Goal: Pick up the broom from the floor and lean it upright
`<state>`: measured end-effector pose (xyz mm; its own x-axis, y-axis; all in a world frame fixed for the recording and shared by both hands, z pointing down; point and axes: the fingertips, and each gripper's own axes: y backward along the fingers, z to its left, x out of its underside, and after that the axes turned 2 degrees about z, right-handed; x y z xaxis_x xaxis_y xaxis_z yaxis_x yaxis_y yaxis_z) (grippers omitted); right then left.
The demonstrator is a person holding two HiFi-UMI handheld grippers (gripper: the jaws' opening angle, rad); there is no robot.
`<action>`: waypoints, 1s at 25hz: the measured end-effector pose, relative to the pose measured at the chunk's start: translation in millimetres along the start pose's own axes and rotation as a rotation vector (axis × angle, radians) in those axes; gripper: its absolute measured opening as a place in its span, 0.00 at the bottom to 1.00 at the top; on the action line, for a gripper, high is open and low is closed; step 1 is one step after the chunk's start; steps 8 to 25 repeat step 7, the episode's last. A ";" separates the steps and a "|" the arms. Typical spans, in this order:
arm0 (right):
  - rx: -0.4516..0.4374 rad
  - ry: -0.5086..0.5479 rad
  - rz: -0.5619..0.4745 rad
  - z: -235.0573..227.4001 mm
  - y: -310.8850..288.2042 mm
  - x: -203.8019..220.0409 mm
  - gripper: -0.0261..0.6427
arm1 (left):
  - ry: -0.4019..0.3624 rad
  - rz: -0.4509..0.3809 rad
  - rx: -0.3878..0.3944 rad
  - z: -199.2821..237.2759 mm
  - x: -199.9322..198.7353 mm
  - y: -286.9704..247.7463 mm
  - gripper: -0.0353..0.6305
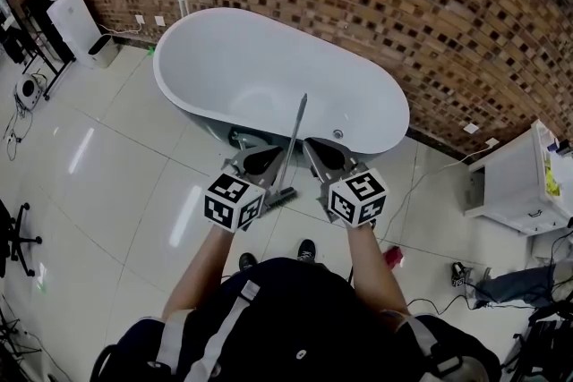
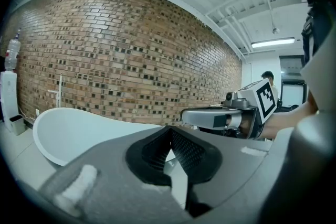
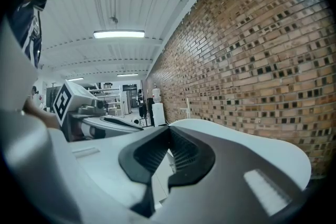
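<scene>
The broom [image 1: 296, 134] stands upright in the head view, its grey handle leaning on the rim of the white bathtub [image 1: 215, 40] and its head on the floor tiles between my two grippers. My left gripper [image 1: 255, 155] is just left of the handle and my right gripper [image 1: 322, 149] just right of it, neither touching it. Both are shut with nothing between the jaws. In the left gripper view the left gripper [image 2: 169, 131] points at the tub, with the right gripper [image 2: 231, 118] beside it. The right gripper view shows the right gripper [image 3: 168, 131] closed, and the left gripper [image 3: 89, 113] at the left.
A brick wall [image 1: 430, 4] runs behind the tub. A white cabinet [image 1: 515, 183] stands at the right and a white water dispenser [image 1: 76, 22] at the far left. Cables [image 1: 430, 179] and a small red object [image 1: 392, 257] lie on the floor near my feet.
</scene>
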<state>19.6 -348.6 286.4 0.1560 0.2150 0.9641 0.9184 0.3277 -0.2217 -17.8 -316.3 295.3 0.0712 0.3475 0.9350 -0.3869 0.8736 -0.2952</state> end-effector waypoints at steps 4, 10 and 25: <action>0.001 0.001 -0.003 0.1 2.7 -2.0 0.04 | -0.001 0.000 0.008 -2.2 -0.9 0.1 0.06; 0.002 0.003 -0.004 0.1 5.0 -1.9 0.04 | 0.003 -0.005 0.010 -3.5 -1.6 0.1 0.06; 0.002 0.003 -0.004 0.1 5.0 -1.9 0.04 | 0.003 -0.005 0.010 -3.5 -1.6 0.1 0.06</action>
